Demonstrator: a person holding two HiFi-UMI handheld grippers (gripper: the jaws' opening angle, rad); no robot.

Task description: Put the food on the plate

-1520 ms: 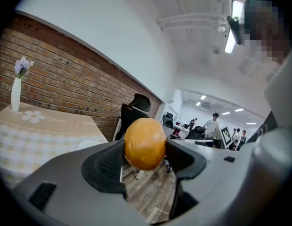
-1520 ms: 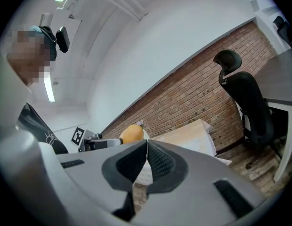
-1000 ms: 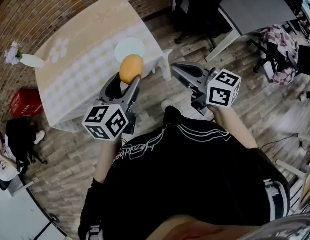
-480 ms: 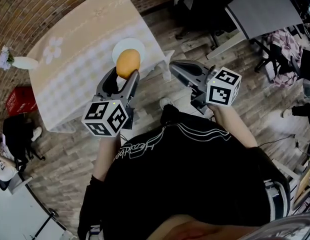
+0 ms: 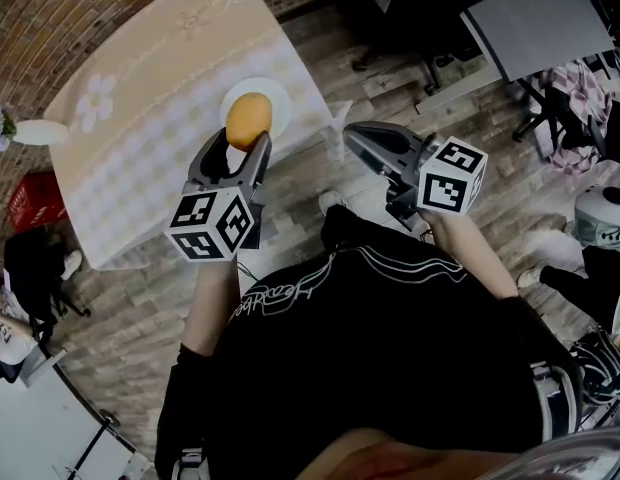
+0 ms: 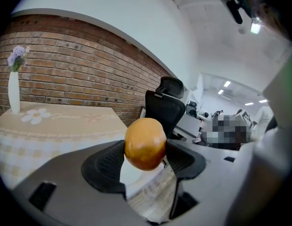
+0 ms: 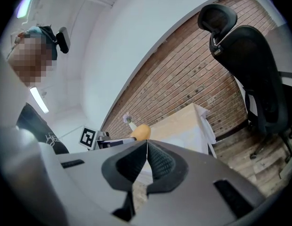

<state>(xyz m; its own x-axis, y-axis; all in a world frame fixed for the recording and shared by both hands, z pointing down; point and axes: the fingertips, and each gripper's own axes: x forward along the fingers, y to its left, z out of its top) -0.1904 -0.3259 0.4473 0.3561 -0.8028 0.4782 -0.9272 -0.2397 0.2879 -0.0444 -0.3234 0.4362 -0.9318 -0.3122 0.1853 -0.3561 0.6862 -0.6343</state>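
A: Where is the fruit?

B: In the left tongs. The left gripper view shows the 2 black pads pressing on its sides, so it is gripped and held off the counter.

A: And the plate?

B: Only the head view shows it clearly: a white plate near the counter's edge on the person's side. From above, the fruit lies across the plate's outline. How high it hangs over the plate, I cannot tell from there.

A: Does the left gripper view add anything?

B: A white vase with pale flowers stands at the far end of the counter by the brick wall, and a black office chair sits off to the right.

A: The right tongs?

B: Closed and empty. The right gripper view shows the 2 ribbed pads meeting tip to tip with nothing between them. In the head view they hang over the wooden floor, beside the counter and apart from the plate.

A: Anything else only that view gives?

B: The fruit from the side, past the closed tips, with the left tongs' marker cube beside it.
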